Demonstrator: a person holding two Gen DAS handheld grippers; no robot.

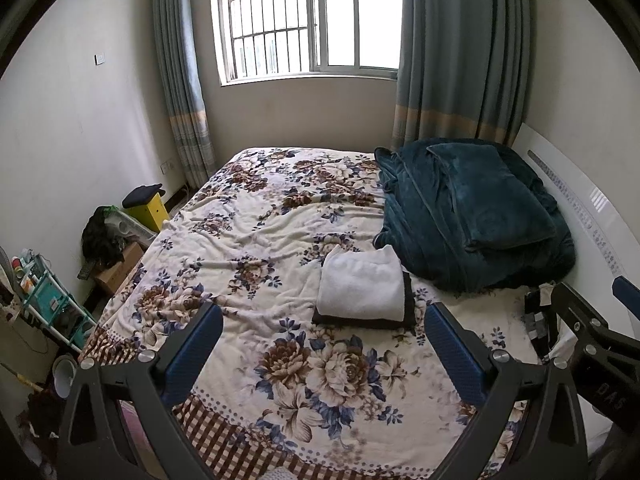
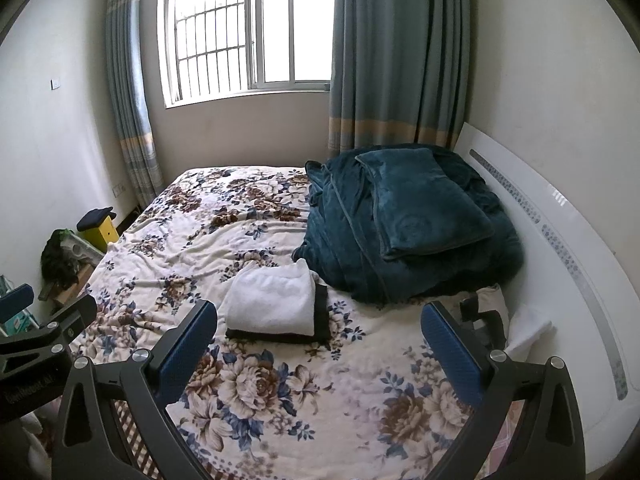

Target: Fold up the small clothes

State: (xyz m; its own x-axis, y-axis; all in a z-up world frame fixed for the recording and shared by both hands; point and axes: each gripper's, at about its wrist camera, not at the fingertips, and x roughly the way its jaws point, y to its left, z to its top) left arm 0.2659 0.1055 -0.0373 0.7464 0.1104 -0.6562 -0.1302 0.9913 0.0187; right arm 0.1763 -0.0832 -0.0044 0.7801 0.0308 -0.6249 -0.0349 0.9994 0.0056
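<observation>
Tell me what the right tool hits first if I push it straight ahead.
Probably the flowered bedspread, just short of the folded white towel lying on a folded black garment. The open right tool seems angled down at the bed; depth is hard to judge through the fisheye.

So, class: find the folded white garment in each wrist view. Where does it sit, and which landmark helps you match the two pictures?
Left wrist: folded white garment right of centre, atop a dark garment.
Right wrist: white garment left of centre.
Shared landmark: teal blanket just behind it, on its right.
</observation>
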